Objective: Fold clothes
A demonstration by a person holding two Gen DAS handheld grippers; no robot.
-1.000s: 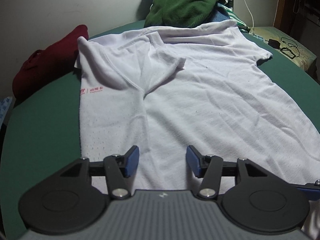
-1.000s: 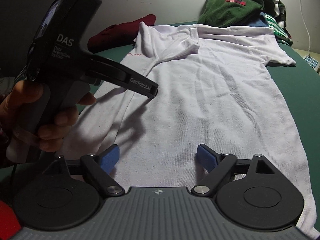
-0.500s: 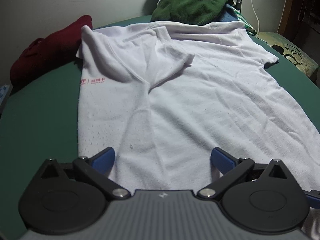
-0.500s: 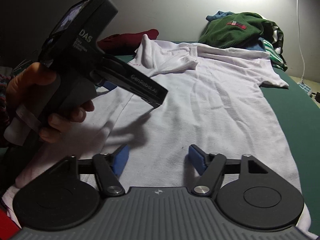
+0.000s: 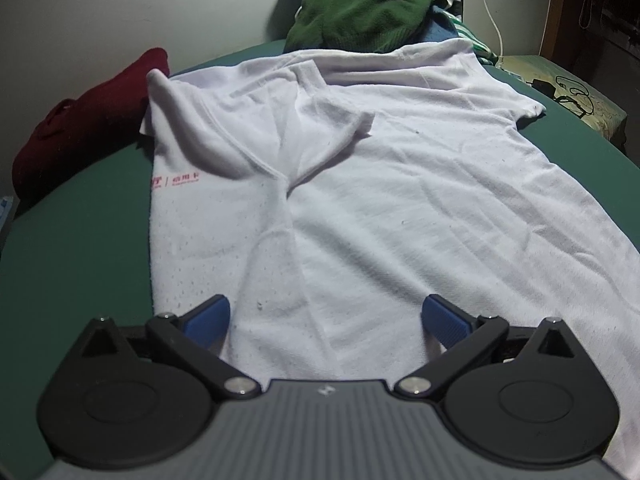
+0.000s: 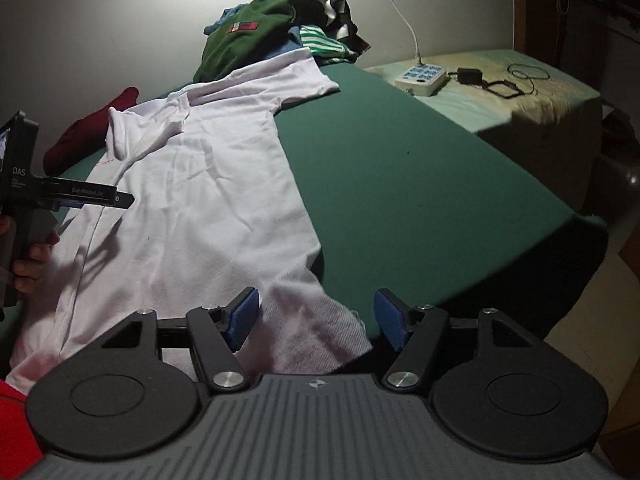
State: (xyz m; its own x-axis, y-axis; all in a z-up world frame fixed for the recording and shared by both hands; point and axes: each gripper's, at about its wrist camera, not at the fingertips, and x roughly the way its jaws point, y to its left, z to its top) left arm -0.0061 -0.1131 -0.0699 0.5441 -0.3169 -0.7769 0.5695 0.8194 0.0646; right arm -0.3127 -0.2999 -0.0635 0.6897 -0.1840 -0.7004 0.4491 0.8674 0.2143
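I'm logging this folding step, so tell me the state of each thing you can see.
white shirt: spread flat, left side folded in
left tool: open wide over hem
right tool: opening, hem corner between pads
green garment: heaped, unfolded
red garment: bunched beside shirt

The left tool (image 6: 120,199), seen from the right wrist, carries "DAS" on its black body and "GenRobot.AI" along its arm. The white shirt (image 5: 400,208) bears small red print near its left edge, too small to read.
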